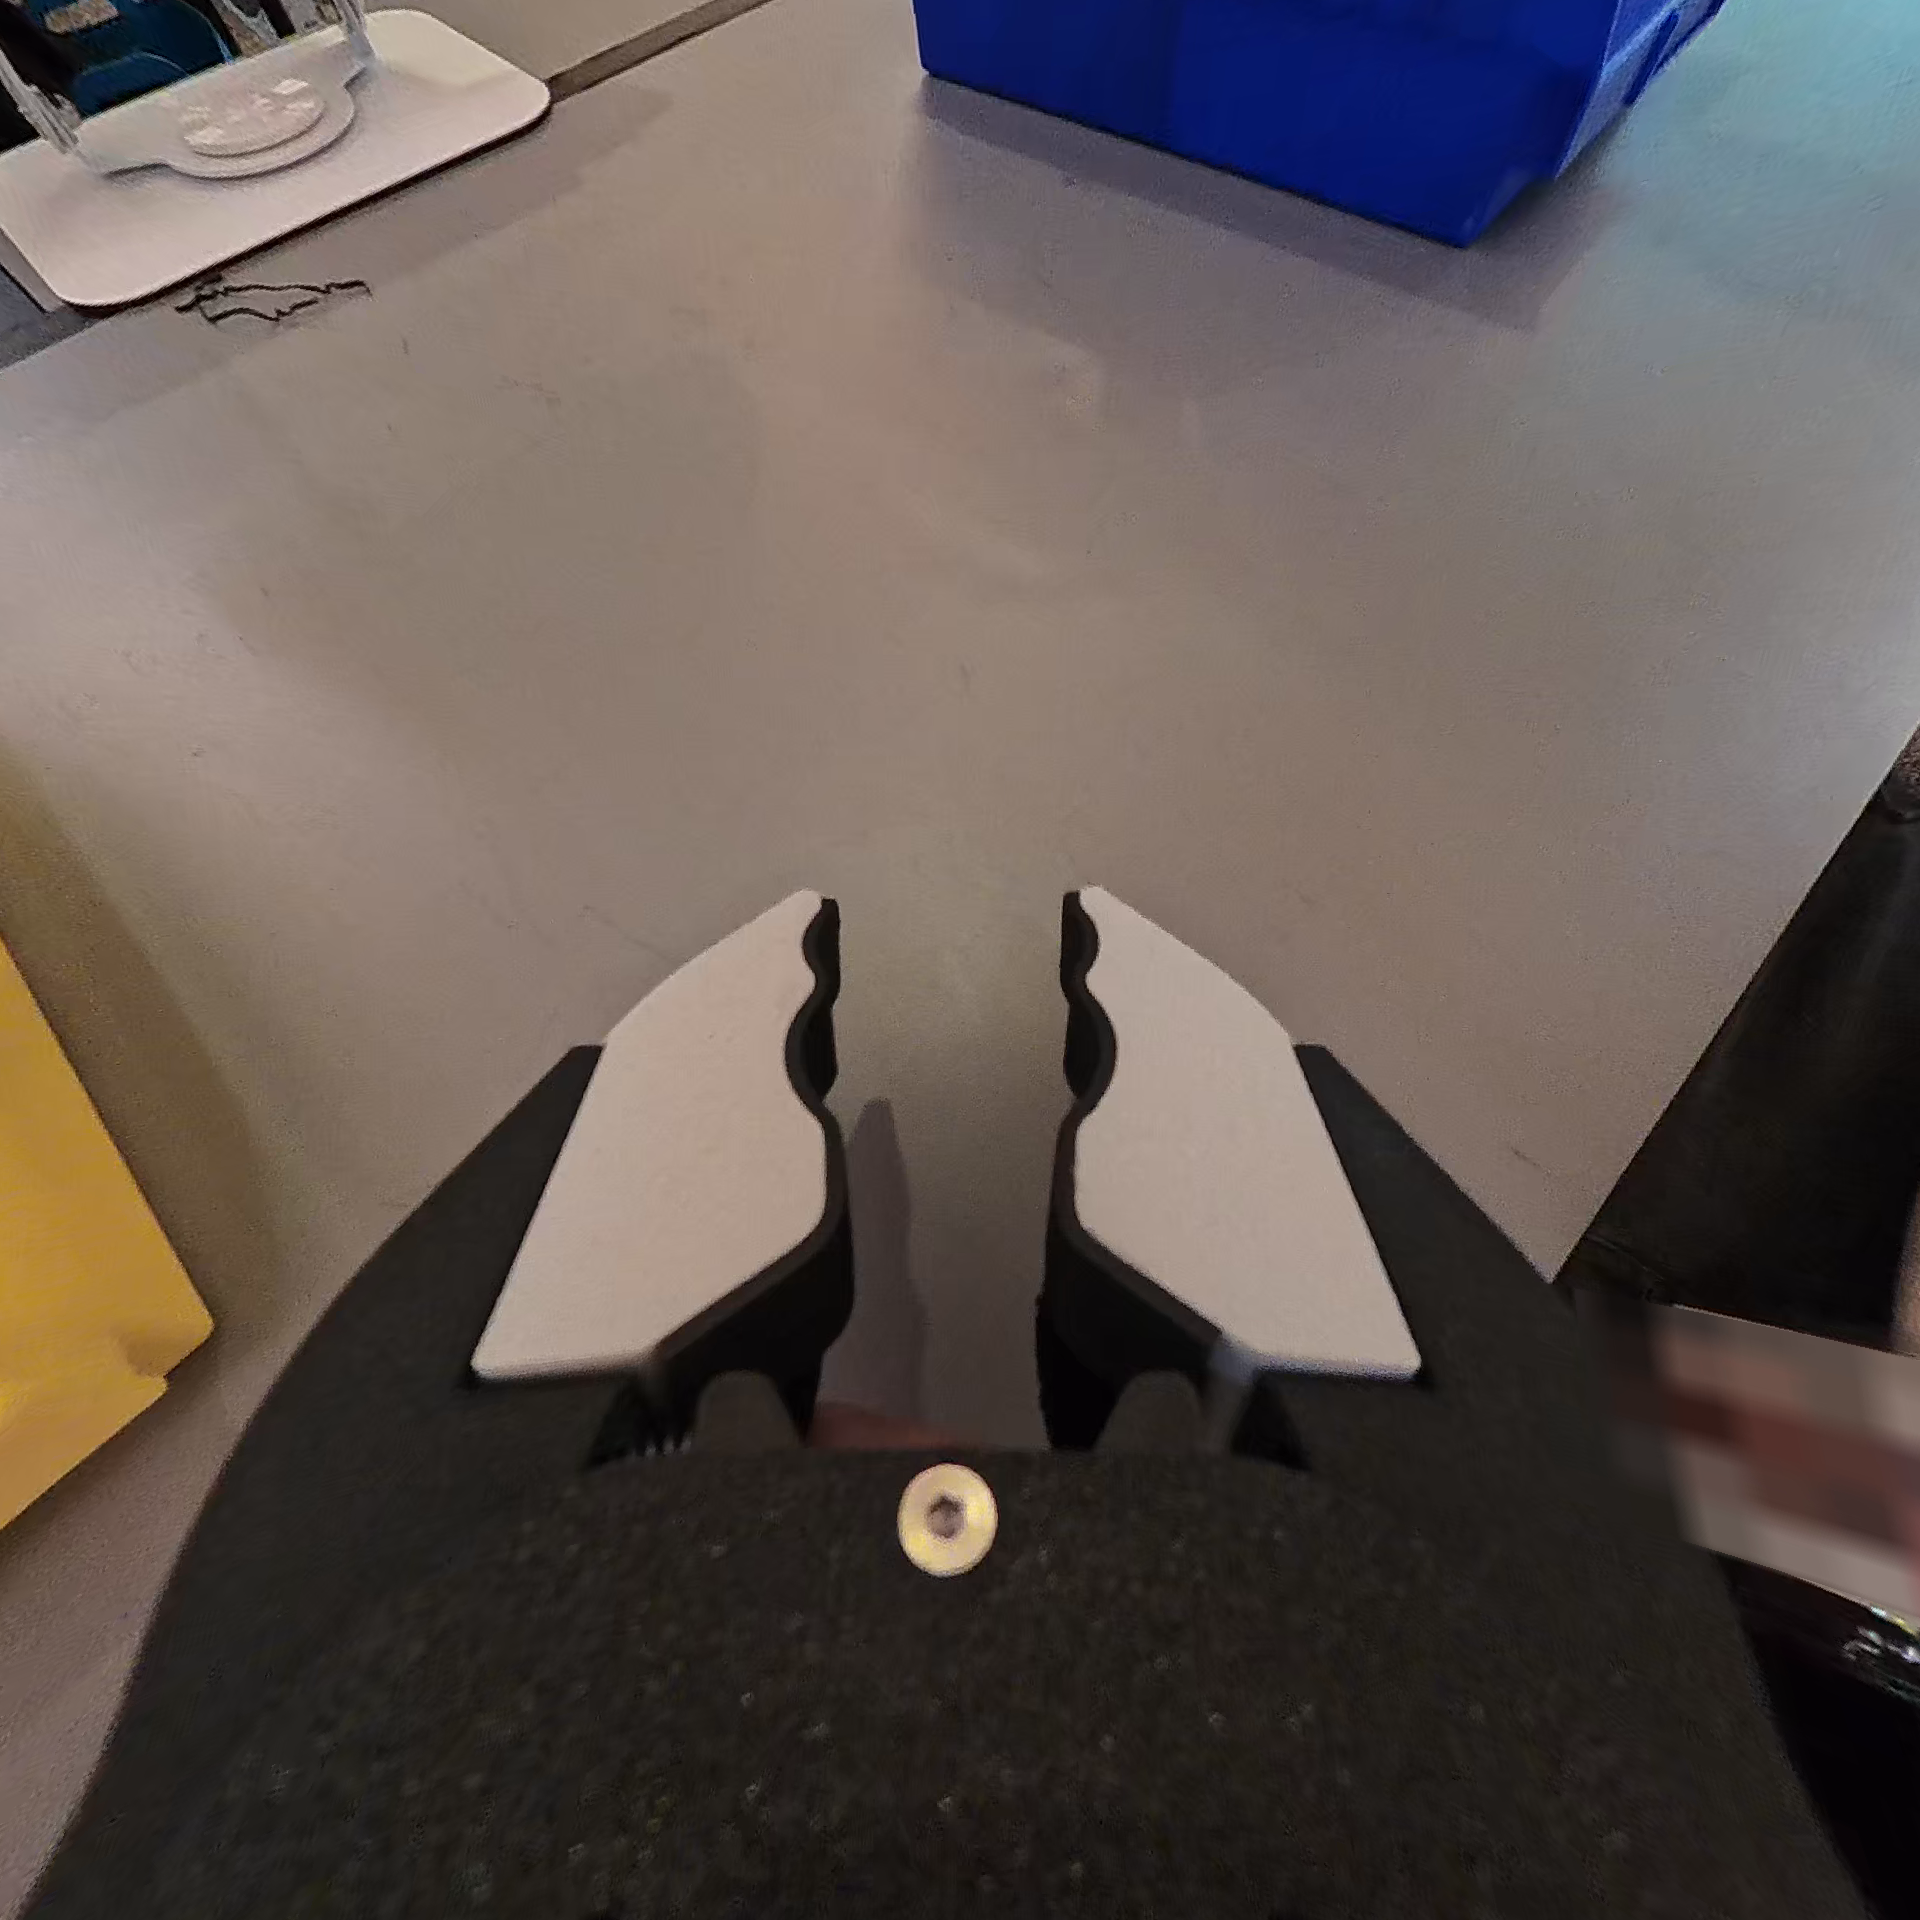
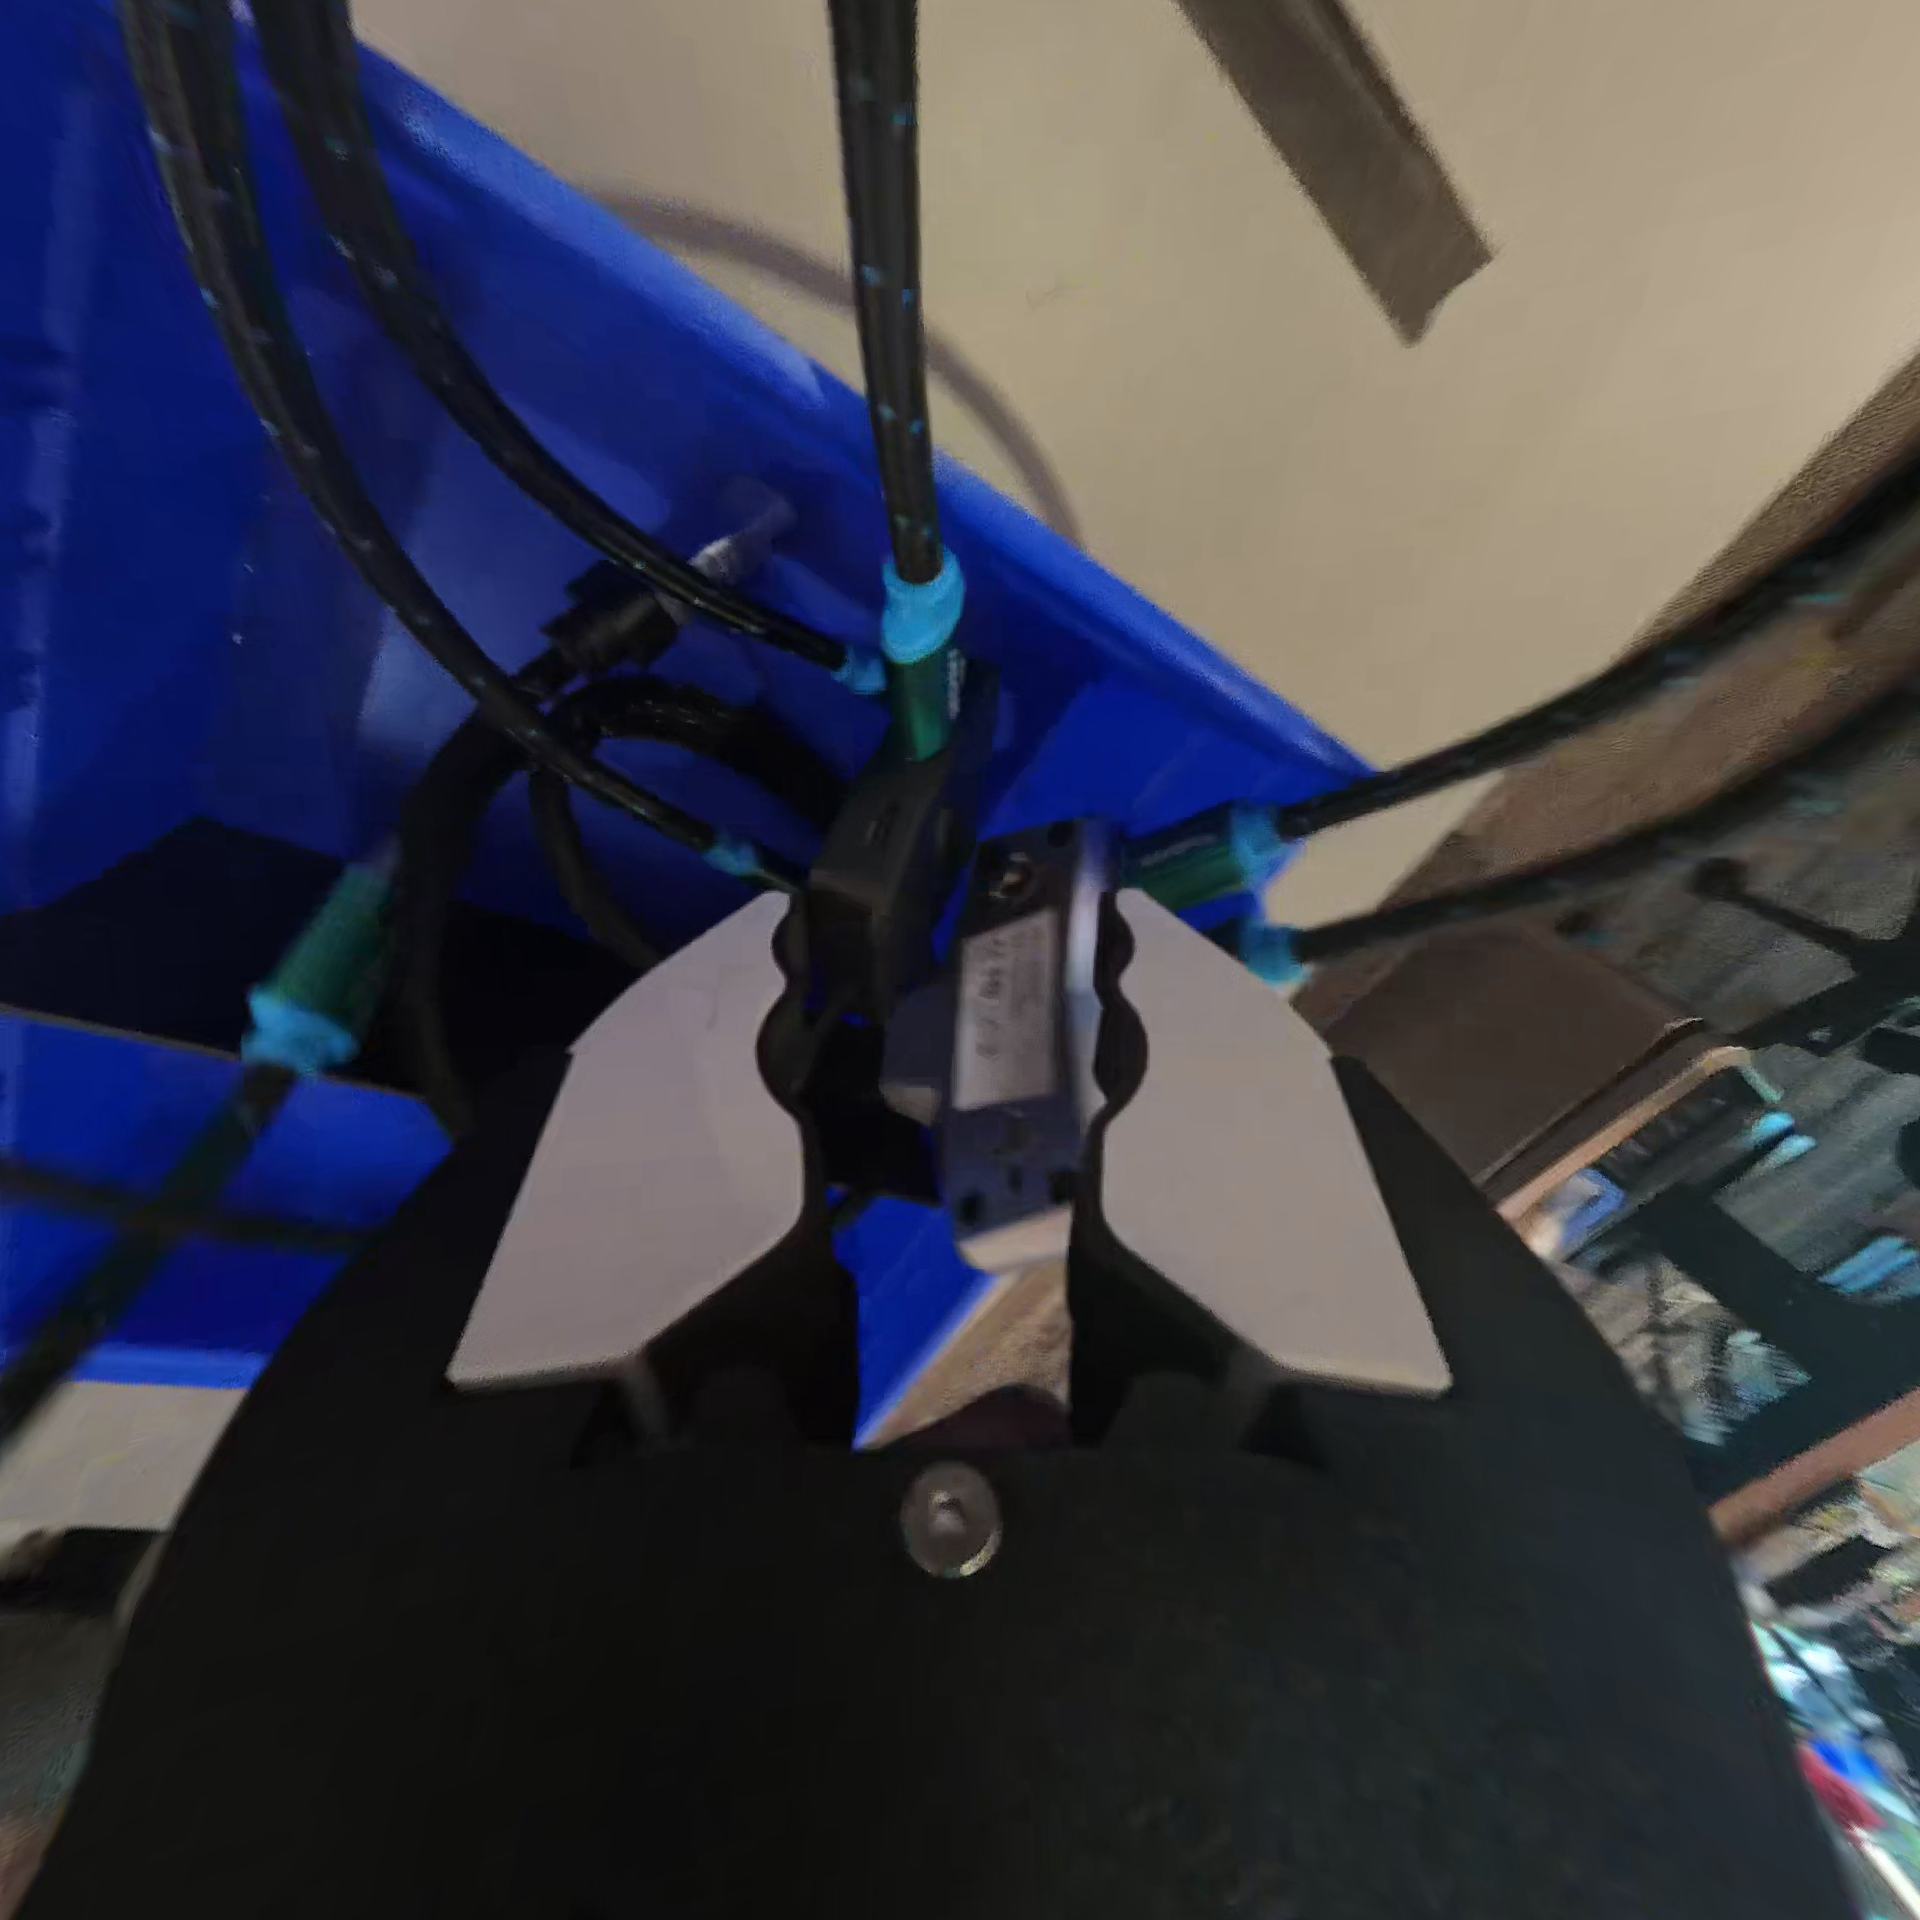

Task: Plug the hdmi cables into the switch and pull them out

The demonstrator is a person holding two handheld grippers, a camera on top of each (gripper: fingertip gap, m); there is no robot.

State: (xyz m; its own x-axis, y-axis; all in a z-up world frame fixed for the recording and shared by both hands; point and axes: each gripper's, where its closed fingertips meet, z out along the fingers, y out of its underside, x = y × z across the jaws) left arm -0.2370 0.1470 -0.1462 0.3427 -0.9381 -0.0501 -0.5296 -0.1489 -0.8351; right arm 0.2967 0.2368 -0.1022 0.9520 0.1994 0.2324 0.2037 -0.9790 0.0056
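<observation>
Left tongs: my left gripper is hovering over the bare grey tabletop, its two white-faced, black-edged fingers standing apart with nothing between them.
Left pose: I am pointing it forward and down at the table, tips above the surface and casting a soft shadow there.
Right tongs: my right gripper is clamped on the small silver-and-black metal hdmi switch box; the right finger is pressing on its side, and a black plug body is sitting against the left finger.
Right pose: I am holding this one lifted and tilted over, so the table surface and the bin are running on a slant across the right wrist view.
Switch: it is up off the table, held between my right fingers, in front of the blue plastic bin.
Cables: several black braided hdmi cables with light-blue collars and green connector shells are hanging from the switch; one green connector is entering from above, another from the right side.
Loose end: one more green connector is lying off to the left, over the bin's edge.
Bin, left view: the same blue bin is standing at the far right of the table.
Other things: a white rounded tray is carrying a clear plastic stand at far left; a yellow flat object is lying at the left edge.
</observation>
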